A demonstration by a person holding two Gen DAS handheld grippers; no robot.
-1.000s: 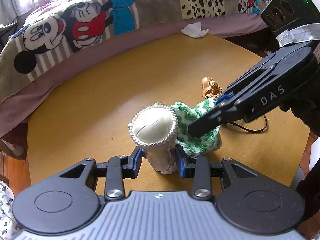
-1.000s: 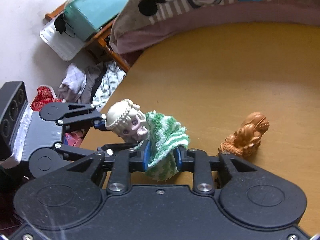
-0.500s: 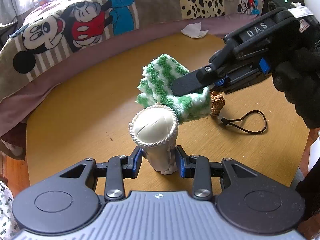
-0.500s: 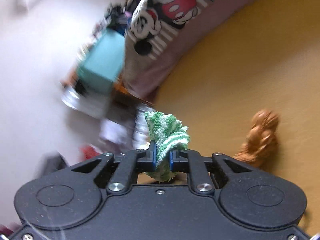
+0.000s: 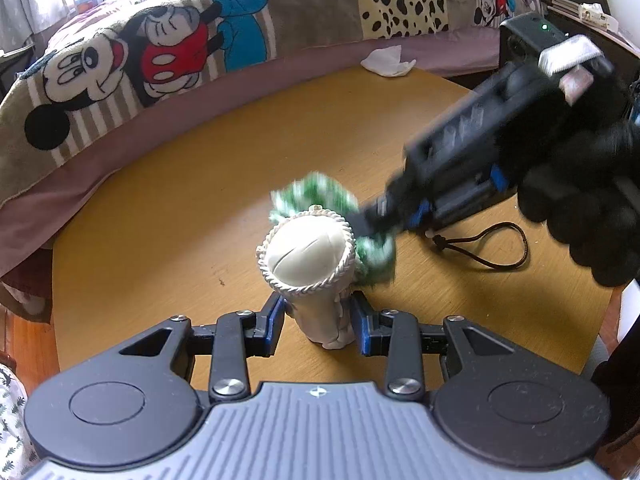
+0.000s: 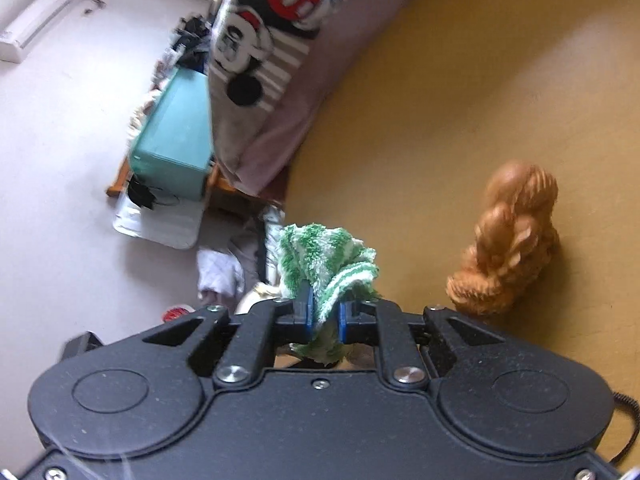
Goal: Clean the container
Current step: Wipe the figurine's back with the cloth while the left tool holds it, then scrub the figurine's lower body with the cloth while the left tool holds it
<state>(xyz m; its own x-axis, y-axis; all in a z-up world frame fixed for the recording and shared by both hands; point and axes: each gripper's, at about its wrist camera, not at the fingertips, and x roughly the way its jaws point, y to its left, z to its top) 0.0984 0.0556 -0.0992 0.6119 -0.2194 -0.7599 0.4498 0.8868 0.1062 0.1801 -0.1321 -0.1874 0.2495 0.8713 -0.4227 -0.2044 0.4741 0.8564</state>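
Left gripper (image 5: 318, 320) fingers clamp the white container (image 5: 310, 256) — right gripper (image 6: 323, 314) fingers pinch the green cloth (image 6: 328, 260).

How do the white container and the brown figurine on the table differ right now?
The white container is off-white with a rope-like rim; the brown figurine is orange-brown and knobbly. The container is clamped between the left gripper fingers, while the figurine stands free, untouched. The green striped cloth in the right gripper is at the container's far side, not at the figurine. Both stand upright on the round wooden table.
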